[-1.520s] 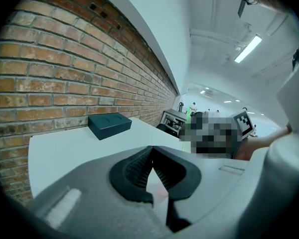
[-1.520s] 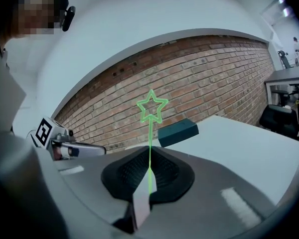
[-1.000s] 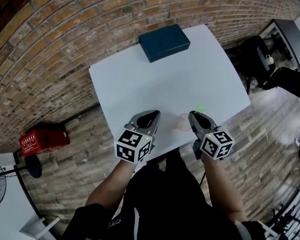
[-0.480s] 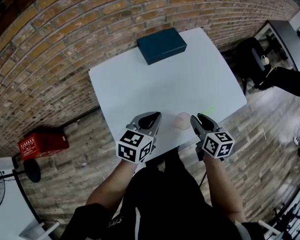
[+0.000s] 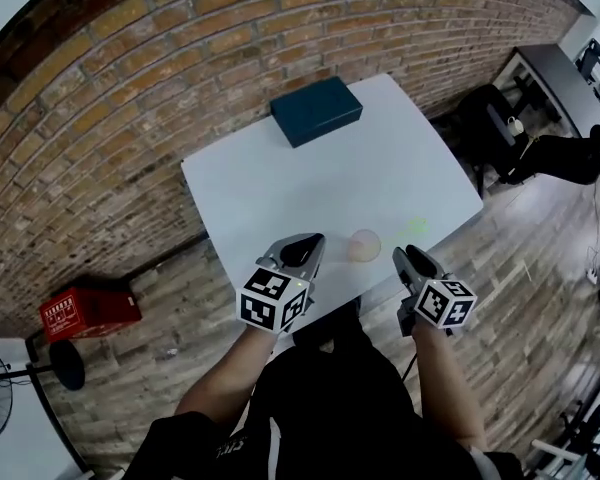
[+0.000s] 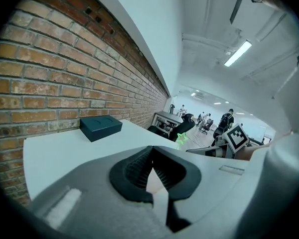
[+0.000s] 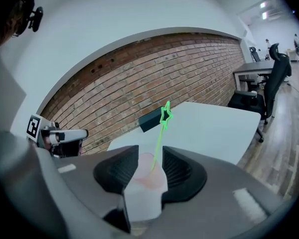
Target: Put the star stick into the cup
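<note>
Left gripper point(image 5: 302, 248) hangs shut and empty. Right gripper point(image 5: 410, 258), jaws opening, clear of the cup point(image 7: 147, 183) by the near edge of the table point(image 5: 310, 188). The star stick point(image 7: 159, 143) leans inside it. Clip that stick backing away and, I reckon, the light cup topples off.

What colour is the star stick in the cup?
The star stick is bright green, clearest in the right gripper view.

The left forearm point(image 5: 218, 393) and the right forearm point(image 5: 442, 393) reach forward side by side, a little apart. The left gripper point(image 5: 303, 248) has its jaws together at the tips. The right gripper point(image 5: 408, 259) points forward; its jaws are opening and press on nothing.
</note>
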Demonstrator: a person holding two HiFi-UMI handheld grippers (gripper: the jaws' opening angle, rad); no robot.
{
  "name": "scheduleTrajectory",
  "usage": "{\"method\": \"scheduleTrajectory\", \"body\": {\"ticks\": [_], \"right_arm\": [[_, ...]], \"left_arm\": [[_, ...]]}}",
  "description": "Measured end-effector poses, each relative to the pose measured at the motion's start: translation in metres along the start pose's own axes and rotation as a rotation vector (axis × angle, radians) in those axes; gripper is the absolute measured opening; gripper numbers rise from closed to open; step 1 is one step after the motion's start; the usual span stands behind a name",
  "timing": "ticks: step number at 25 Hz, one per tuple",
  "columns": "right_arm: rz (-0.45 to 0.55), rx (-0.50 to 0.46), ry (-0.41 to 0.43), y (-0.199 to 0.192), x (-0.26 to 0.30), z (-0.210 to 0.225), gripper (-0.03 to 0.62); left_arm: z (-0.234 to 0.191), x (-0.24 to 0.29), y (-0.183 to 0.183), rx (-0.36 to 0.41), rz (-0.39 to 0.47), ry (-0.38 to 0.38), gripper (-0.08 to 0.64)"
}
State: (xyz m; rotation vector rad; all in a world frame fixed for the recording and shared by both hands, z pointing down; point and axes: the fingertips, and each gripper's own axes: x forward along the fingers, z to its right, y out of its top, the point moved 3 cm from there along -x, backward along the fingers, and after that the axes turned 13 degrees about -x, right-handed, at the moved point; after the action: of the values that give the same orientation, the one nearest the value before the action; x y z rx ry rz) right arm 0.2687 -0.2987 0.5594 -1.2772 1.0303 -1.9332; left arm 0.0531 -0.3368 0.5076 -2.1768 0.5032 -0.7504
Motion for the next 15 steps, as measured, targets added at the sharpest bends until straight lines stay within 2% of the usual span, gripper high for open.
{"method": "scheduleTrajectory", "body": {"ticks": [4, 8, 10, 13, 15], "right_arm": [[0.048, 0.028, -0.040, 0.006, -0.030, -0.002, 0.091], [0.126, -0.002, -0.044, 0.028, -0.054, -0.009, 0.026], [0.165, -0.042, -0.016, 0.042, -0.063, -0.015, 0.018], [0.220, -0.132, 0.073, 0.060, -0.077, -0.026, 0.013], [0.254, -0.151, 0.126, 0.074, -0.086, -0.033, 0.000]], "left_arm": [[0.012, -0.009, 0.009, 0.034, 0.014, -0.024, 0.008], [0.020, -0.012, 0.015, 0.046, 0.025, -0.032, 0.008], [0.027, -0.012, 0.016, 0.054, 0.026, -0.032, 0.008], [0.042, -0.011, 0.020, 0.073, 0.037, -0.025, 0.008], [0.051, -0.016, 0.027, 0.076, 0.061, -0.007, 0.008]]}}
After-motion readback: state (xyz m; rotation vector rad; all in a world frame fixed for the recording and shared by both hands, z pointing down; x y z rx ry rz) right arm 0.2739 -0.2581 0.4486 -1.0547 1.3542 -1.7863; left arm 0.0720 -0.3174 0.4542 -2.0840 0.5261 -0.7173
